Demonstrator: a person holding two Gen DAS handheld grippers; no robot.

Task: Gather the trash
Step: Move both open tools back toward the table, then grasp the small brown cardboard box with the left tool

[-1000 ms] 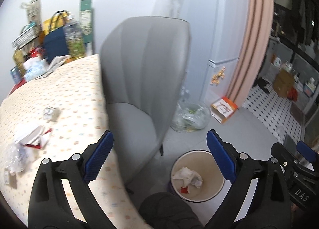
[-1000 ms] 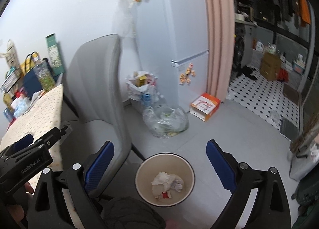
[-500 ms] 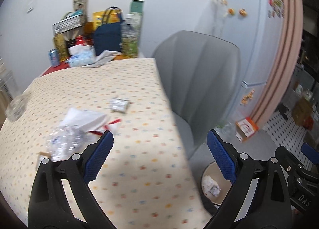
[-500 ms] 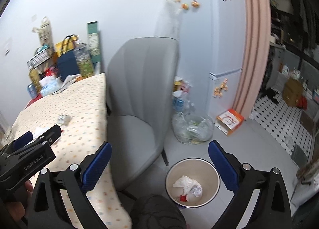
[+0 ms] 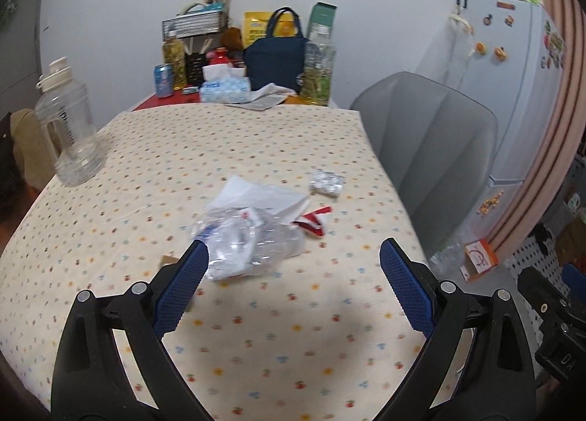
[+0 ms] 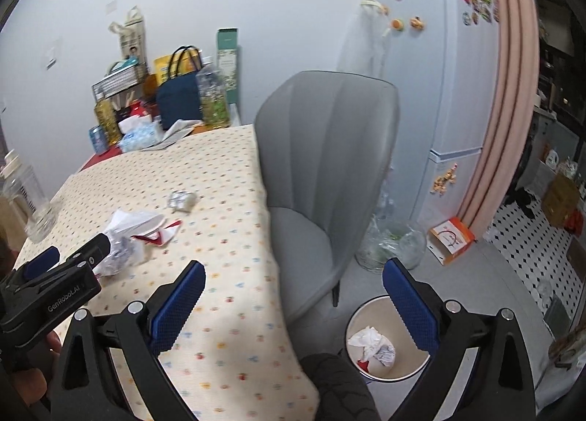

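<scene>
A crumpled clear plastic bottle (image 5: pixel 249 241) lies on the dotted tablecloth (image 5: pixel 183 164), with white paper (image 5: pixel 256 194) and a red-and-white wrapper (image 5: pixel 315 223) behind it. A small foil ball (image 5: pixel 326 183) sits farther right. My left gripper (image 5: pixel 293 267) hangs open just in front of the bottle, its left finger beside it. In the right wrist view the same bottle (image 6: pixel 121 252), wrapper (image 6: pixel 161 234) and foil ball (image 6: pixel 181 199) show on the table. My right gripper (image 6: pixel 293 285) is open and empty over the table's edge, with the waste bin (image 6: pixel 384 344) holding crumpled paper below.
A grey chair (image 6: pixel 322 164) stands between table and fridge (image 6: pixel 439 91). An empty clear jug (image 5: pixel 69 128) sits at the table's left edge. Bags, bottles and a tissue box (image 5: pixel 223 88) crowd the far end. A plastic bag (image 6: pixel 392 241) and orange box (image 6: pixel 450 238) lie on the floor.
Both grippers swung left from the bin toward the table. The left one now faces the trash on the tablecloth; both stayed open and empty.
</scene>
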